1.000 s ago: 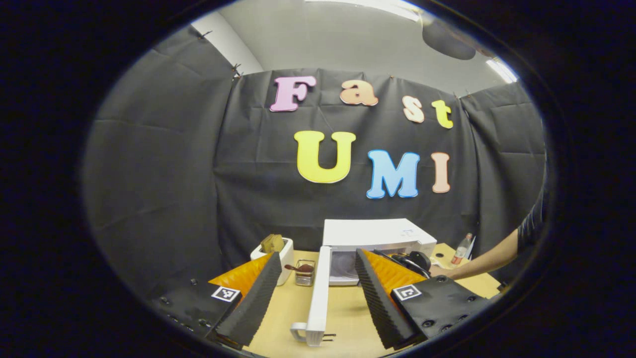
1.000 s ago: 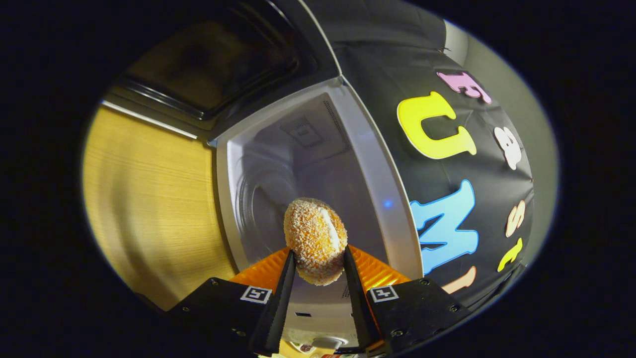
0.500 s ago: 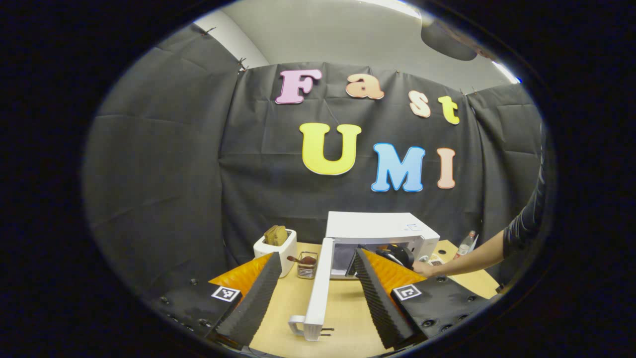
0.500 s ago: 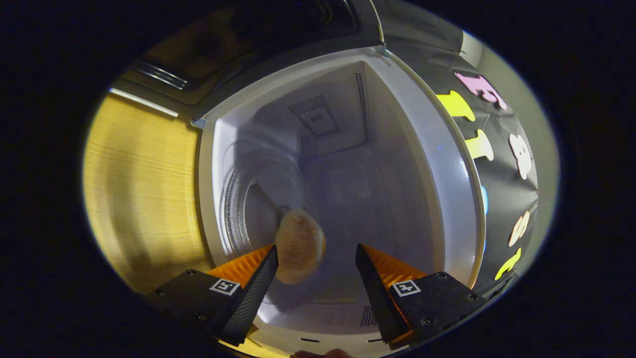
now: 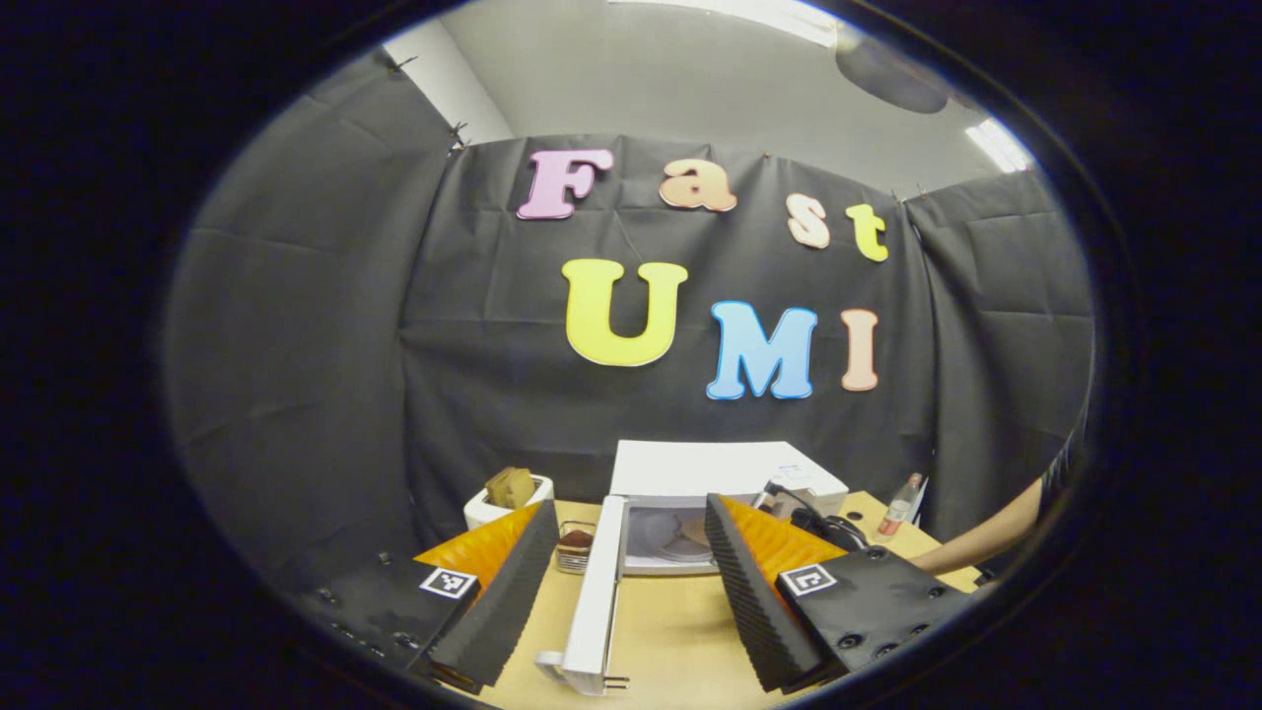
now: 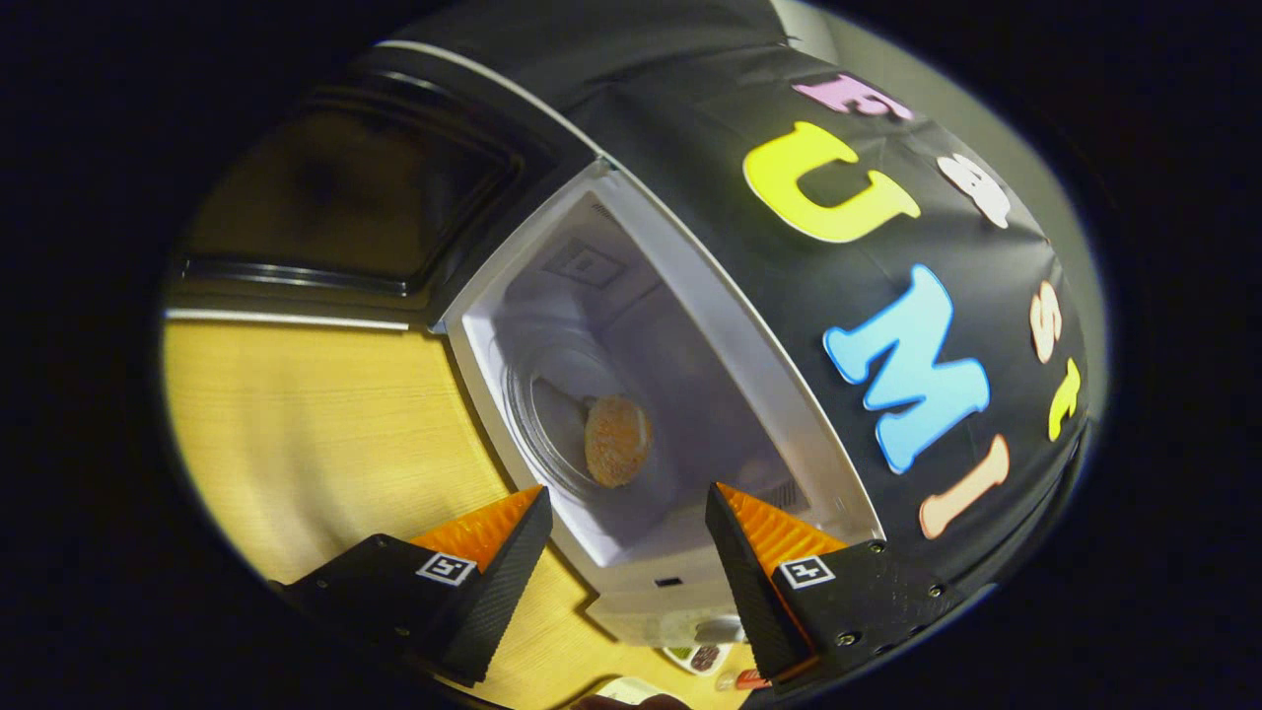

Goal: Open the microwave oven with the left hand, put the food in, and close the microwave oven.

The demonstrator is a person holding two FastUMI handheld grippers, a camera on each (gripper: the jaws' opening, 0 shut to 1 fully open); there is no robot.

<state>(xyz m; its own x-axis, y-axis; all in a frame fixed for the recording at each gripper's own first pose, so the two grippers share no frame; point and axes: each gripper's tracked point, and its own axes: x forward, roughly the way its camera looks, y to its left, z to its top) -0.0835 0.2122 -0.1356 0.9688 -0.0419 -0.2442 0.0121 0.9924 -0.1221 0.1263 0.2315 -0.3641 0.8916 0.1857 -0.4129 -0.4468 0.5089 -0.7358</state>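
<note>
- Standing wide open, the microwave (image 5: 725,468) sits on the counter (image 5: 670,631) with its door (image 5: 596,602) swung out toward the left tongs (image 5: 626,592).
- Left tongs are spread apart, gripping nothing; the door's edge shows between the two fingers, not touched by either.
- Right tongs (image 6: 626,572) are likewise released and empty, hovering just outside the oven's mouth.
- The food (image 6: 617,440), a round crumbed bun, lies inside the microwave (image 6: 631,414) on the glass turntable (image 6: 552,414), well clear of the right tongs.
- In the right gripper view the door (image 6: 335,212) shows its dark window, hinged out over the counter (image 6: 325,444).
- A white toaster (image 5: 505,501) with bread in it stands to the left of the microwave, with a small wire basket (image 5: 574,552) between them.
- A bottle (image 5: 897,508) stands at the far right of the counter, near a person's forearm (image 5: 986,537) reaching in.
- The right tongs (image 5: 823,523) appear as a dark shape in front of the microwave's right side in the left gripper view.
</note>
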